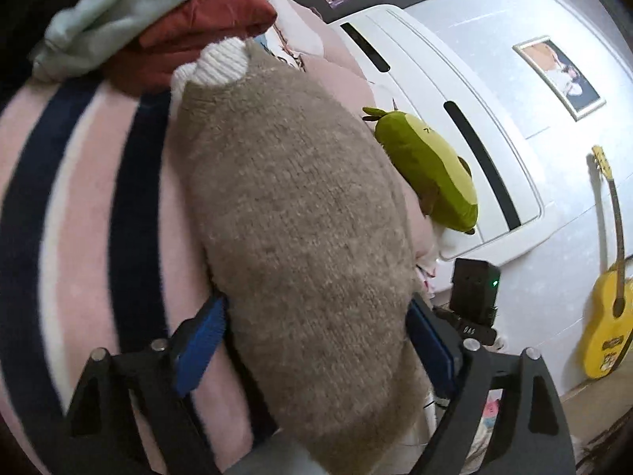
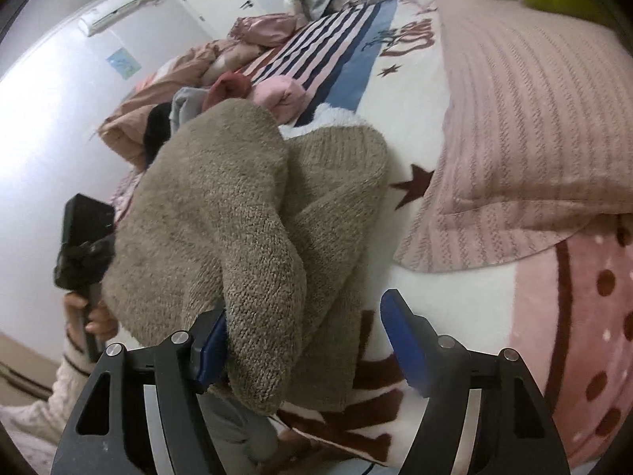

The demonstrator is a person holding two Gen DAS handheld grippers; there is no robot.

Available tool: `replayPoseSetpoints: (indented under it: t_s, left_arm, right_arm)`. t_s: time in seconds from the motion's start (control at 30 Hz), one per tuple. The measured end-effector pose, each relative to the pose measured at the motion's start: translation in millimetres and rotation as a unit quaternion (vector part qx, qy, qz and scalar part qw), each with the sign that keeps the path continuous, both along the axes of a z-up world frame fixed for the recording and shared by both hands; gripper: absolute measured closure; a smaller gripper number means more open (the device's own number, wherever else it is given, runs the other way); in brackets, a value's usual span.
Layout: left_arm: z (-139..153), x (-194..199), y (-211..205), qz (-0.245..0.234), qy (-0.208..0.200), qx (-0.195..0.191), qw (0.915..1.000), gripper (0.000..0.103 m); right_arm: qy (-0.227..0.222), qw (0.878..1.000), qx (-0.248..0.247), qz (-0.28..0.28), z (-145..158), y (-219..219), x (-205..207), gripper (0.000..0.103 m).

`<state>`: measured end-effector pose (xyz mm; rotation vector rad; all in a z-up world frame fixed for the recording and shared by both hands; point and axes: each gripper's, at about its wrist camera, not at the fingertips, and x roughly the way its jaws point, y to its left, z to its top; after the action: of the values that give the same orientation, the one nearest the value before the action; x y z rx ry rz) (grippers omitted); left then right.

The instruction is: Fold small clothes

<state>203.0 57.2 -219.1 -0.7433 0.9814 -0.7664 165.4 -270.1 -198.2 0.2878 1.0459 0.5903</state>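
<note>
Left gripper (image 1: 316, 356) sat wide around the taupe knitted sock (image 1: 292, 229), blue pads flanking it; couldn't tell whether they actually pinched it. Sock stretched away over the striped blanket (image 1: 79, 198) toward the white toe (image 1: 221, 63), near the folded red cloth (image 1: 205, 19). Right gripper (image 2: 304, 340) jaws were well apart, left pad touching a bunched fold of the knit, right pad (image 2: 399, 336) clear of it over the bed, so no grip there. In the right view the sock lay doubled on the white printed bedspread (image 2: 455, 301), just beside the pink pillow's (image 2: 534, 158) edge. Judgement: light, soft, floppy, fuzzy so not slippery; will sag and unfold if held at one point. Best taken at cuff and toe ends
</note>
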Motion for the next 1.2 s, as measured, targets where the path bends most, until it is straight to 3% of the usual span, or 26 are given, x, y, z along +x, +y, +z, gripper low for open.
replayPoseSetpoints:
  t_s: [0.1, 0.23, 0.47, 0.67, 0.73, 0.83, 0.87, 0.93, 1.0, 1.13, 1.2]
  left_arm:
    - [-1, 2, -4, 0.008, 0.005, -0.013, 0.9999, 0.034]
    - [9, -4, -5, 0.024, -0.011, 0.018, 0.9995, 0.053]
    - [25, -18, 10, 0.039, -0.015, 0.050, 0.9979, 0.060]
    - [34, -28, 55, 0.074, -0.013, 0.064, 0.9951, 0.068]
    - [36, -31, 68, 0.072, -0.009, 0.072, 0.9947, 0.072]
    - [37, -30, 80, 0.050, 0.000, 0.066, 0.9966, 0.072]
    - [39, -29, 85, 0.050, 0.000, 0.064, 0.9967, 0.067]
    - [42, -25, 96, 0.052, -0.004, 0.066, 0.9965, 0.043]
    - [44, -16, 93, 0.039, -0.006, 0.069, 0.9968, 0.036]
    - [36, 4, 77, 0.005, 0.013, 0.059, 0.9981, 0.030]
    - [27, 15, 62, -0.009, 0.030, 0.077, 0.9966, 0.030]
  right_arm:
    - [0.026, 0.999, 0.030, 0.012, -5, -3, 6, 0.036]
    - [0.051, 0.997, 0.061, 0.025, -10, -5, 15, 0.036]
    - [0.037, 0.997, 0.044, 0.047, 2, 23, 19, 0.036]
    - [0.046, 0.993, 0.068, 0.091, -3, 75, 27, 0.036]
    - [0.055, 0.990, 0.073, 0.102, -6, 89, 31, 0.028]
    - [0.065, 0.990, 0.060, 0.106, -6, 93, 41, 0.022]
    - [0.067, 0.990, 0.059, 0.106, -6, 91, 42, 0.021]
    - [0.075, 0.991, 0.056, 0.100, -8, 82, 46, 0.014]
    - [0.091, 0.988, 0.069, 0.105, -13, 73, 49, 0.014]
    - [0.137, 0.973, 0.132, 0.132, -39, 65, 60, 0.014]
    - [0.146, 0.968, 0.151, 0.139, -49, 65, 65, 0.015]
